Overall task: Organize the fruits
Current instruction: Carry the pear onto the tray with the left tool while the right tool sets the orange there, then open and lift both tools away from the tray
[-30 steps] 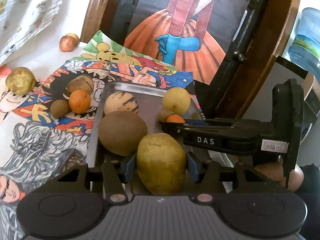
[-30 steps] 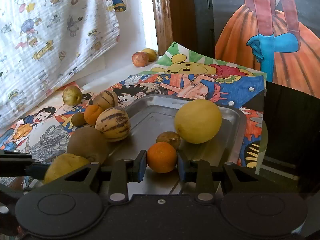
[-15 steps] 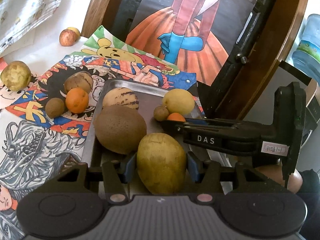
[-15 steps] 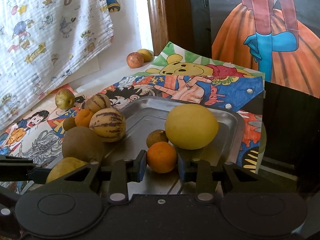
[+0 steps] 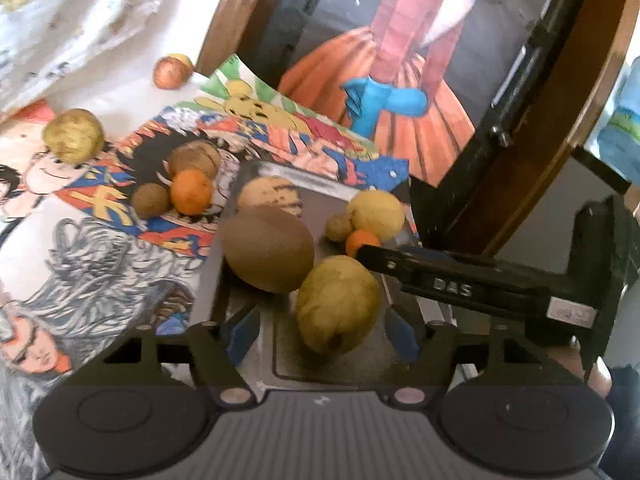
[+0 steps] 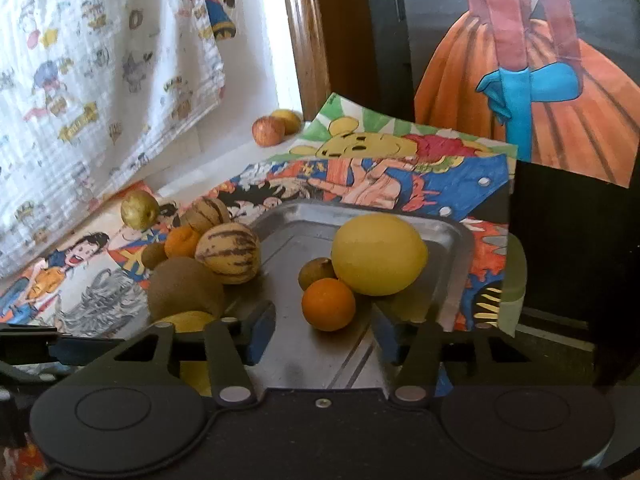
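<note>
Resting on the brushed-metal tray (image 5: 256, 176) low in the left wrist view, a lumpy yellow-green pear (image 5: 338, 304) sits between the blue pads of the left gripper (image 5: 320, 330); the jaws stand wide, with a clear gap on each side of the fruit, so they hold nothing. Just up-left of the pear a large oval fruit with a matte, fuzzy brown skin (image 5: 268, 248) touches it, and behind that lies a tan, dark-streaked melon-like fruit (image 5: 270, 196).

In the right wrist view the right gripper (image 6: 324, 338) is likewise spread wide and empty, its fingers either side of open tray floor. A small, dimpled orange (image 6: 328, 304) lies just ahead of the fingertips in the centre of the frame, clear of both pads. It touches a smooth, glossy yellow lemon-shaped fruit (image 6: 378, 254) to its upper right and a small dull-brown round fruit (image 6: 316, 272) behind it.

The tray has a raised, rounded rim and sits on colourful cartoon drawings on paper (image 6: 420, 168). Off the tray, left of centre in that view, cluster a second orange (image 6: 180, 240), a small brown fruit (image 6: 154, 255), another striped fruit (image 6: 208, 212) and a knobbly yellow-green one (image 6: 139, 209). A red apple (image 6: 267, 131) and a yellow fruit (image 6: 289, 120) sit further back by the wooden frame (image 6: 308, 40), beneath a crinkled printed cloth (image 6: 100, 60).
</note>
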The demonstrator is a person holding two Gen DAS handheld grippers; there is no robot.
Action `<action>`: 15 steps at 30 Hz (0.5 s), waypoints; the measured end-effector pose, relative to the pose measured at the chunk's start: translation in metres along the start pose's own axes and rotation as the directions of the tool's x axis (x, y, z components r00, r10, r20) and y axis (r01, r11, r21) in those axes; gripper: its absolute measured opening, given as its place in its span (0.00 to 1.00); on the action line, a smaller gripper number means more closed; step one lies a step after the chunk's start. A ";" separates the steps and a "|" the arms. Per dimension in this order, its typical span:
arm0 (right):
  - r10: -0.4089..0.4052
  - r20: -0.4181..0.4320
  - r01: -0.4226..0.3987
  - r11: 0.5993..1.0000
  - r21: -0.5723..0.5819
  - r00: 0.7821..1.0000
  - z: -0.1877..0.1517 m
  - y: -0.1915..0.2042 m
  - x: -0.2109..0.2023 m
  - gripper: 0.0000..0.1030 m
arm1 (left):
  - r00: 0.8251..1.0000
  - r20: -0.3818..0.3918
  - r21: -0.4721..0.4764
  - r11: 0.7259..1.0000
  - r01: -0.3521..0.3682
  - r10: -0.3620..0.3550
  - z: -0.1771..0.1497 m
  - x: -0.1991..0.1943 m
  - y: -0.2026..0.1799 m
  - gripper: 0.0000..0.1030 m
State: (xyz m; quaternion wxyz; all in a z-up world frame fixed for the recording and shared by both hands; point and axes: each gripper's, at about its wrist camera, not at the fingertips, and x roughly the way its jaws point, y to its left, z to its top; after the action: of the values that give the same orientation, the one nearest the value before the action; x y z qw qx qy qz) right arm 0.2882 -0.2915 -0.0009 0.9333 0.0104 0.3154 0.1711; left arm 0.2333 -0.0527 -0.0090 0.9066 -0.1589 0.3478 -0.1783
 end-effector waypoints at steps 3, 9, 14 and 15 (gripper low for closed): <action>-0.005 0.020 0.005 1.000 0.008 1.000 0.000 0.001 -0.015 0.64 | 0.999 0.041 -0.026 0.999 -0.019 0.020 -0.001 -0.015 0.002 0.81; -0.018 0.058 0.017 1.000 0.017 0.998 0.001 0.005 -0.048 0.76 | 0.989 0.116 -0.056 0.995 -0.085 0.091 -0.003 -0.045 -0.001 0.95; -0.025 0.083 0.022 0.999 0.029 0.996 -0.002 0.012 -0.077 0.89 | 0.969 0.178 -0.051 0.985 -0.163 0.169 -0.010 -0.071 -0.007 0.99; -0.026 0.087 0.023 0.999 0.031 0.996 -0.004 0.015 -0.083 0.90 | 0.965 0.187 -0.054 0.983 -0.178 0.185 -0.013 -0.077 -0.008 0.99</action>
State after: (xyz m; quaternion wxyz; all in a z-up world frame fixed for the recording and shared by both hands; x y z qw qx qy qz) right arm 0.2199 -0.3049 0.0466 0.9480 0.0281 0.2769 0.1543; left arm 0.1698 -0.0284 0.0293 0.9453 -0.1592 0.2753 -0.0721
